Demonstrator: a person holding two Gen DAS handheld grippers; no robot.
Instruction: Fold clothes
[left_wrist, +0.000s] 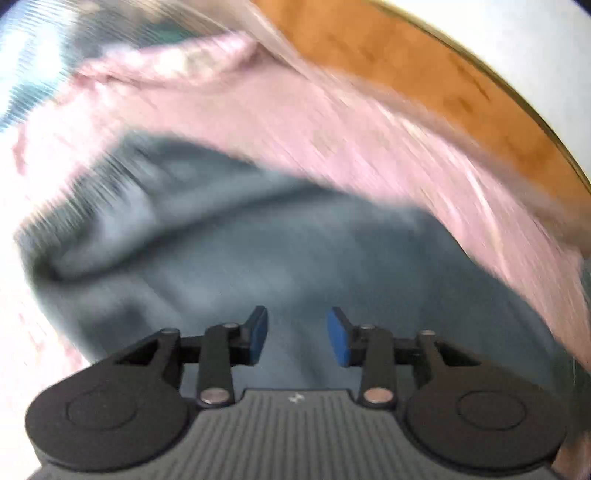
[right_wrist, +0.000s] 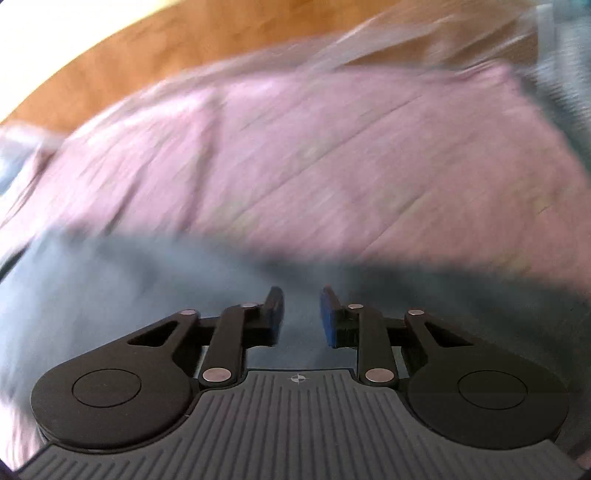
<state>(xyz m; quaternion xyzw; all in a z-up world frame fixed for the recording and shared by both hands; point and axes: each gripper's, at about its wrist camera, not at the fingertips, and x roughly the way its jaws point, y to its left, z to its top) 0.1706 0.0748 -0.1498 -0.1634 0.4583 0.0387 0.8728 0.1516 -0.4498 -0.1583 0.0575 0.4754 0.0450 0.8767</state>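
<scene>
Both views are blurred, so details are not sure. A grey-blue garment (left_wrist: 229, 258) lies just in front of both grippers, and a pink garment (right_wrist: 314, 155) lies behind it, partly over its far edge; both rest on a wooden table (left_wrist: 424, 81). Something like clear plastic film (right_wrist: 406, 44) is at the far side of the pink cloth, but it is too smeared to tell.

The left gripper (left_wrist: 297, 334) has its fingers apart w/ a moderate gap and nothing between them. The right gripper (right_wrist: 302, 314) has a more narrow gap, also empty; only grey-blue cloth shows behind it.

Whether the grey-blue piece is waiting for a fold or is folded already, I cannot tell.

If a grasp of this cloth comes now, my judgement: take one layer only at an edge or corner, both sides at same height, and move slower, bc fast motion will drag the pink garment too.
</scene>
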